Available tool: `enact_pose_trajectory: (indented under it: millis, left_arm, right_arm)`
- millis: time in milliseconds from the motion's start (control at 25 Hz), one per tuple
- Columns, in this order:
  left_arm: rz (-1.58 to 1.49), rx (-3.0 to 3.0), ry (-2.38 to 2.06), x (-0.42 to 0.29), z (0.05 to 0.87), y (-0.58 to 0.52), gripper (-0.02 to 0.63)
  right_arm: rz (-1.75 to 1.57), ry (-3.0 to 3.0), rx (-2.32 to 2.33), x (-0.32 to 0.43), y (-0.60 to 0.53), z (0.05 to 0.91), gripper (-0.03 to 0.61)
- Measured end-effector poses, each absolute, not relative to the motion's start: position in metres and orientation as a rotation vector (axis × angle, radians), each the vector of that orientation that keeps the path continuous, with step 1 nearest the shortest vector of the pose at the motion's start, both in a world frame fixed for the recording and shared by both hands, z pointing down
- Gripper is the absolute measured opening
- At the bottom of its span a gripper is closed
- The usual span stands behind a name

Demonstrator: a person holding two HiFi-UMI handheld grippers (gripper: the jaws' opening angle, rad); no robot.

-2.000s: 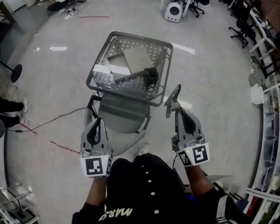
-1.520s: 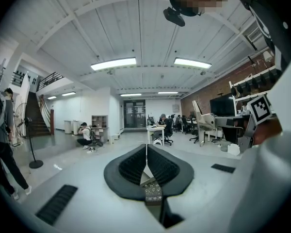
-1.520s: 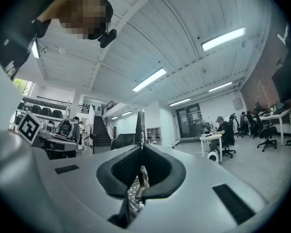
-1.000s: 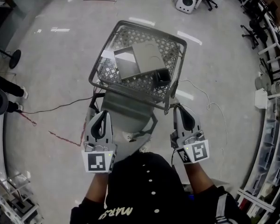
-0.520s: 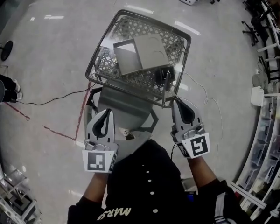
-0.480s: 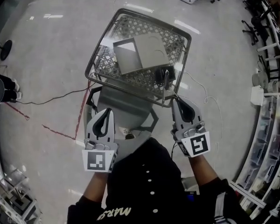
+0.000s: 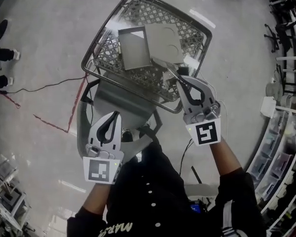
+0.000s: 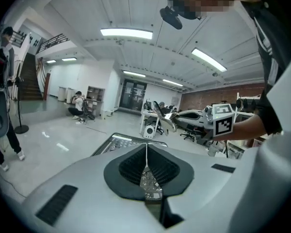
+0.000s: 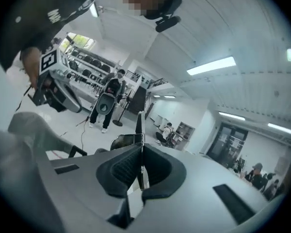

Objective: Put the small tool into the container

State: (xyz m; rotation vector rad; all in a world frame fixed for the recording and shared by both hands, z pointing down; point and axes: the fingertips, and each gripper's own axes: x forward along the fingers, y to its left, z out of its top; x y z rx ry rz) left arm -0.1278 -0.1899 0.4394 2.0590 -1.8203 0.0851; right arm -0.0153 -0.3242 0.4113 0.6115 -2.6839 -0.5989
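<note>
Two claws in frame, only one loaded. My right claw (image 7: 180,82) is pinched narrow on the small tool (image 7: 164,66), a thin flat strip of bright metal that sticks out well past the tips. In the right gripper view the ribbed black pads (image 9: 123,166) clamp it edge-on, so it reads as a sliver. I'd say the grip sits on the back end so the free length can lead into the opening.

From the head view the tool hangs over the wire basket (image 7: 106,58), a shiny open-mesh tub with a rounded tube rim. It points at the container (image 7: 133,48), a shallow rectangular grey tray with matte walls and a smooth floor. Its tip looks just beside the tray's near corner, not inside. How high above, I can't tell.

A flat pale board (image 7: 167,38) lies against the tray's right side; lid or not, unclear.

My left claw (image 7: 110,116) is closed flat with nothing between the pads. It is held low by my body, well apart from the basket, I judge parked to keep the drop path free.

The tool is rigid and slick, so it may slide or pivot if the pinch loosens early.
</note>
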Motion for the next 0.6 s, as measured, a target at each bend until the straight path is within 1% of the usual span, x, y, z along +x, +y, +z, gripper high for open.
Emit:
enact_pose_trajectory:
  millis: [280, 600]
  left_arm:
    - [0.074, 1.922, -1.847, -0.126, 0.480, -0.203, 0.032]
    - [0.090, 1.857, -1.813, -0.127, 0.531, -0.214, 0.032]
  right_arm:
    - [-1.050, -2.484, 0.190, -0.062, -0.357, 0.478, 0.020]
    - [-1.272, -2.286, -0.203, -0.105, -0.378, 0.563, 0.020]
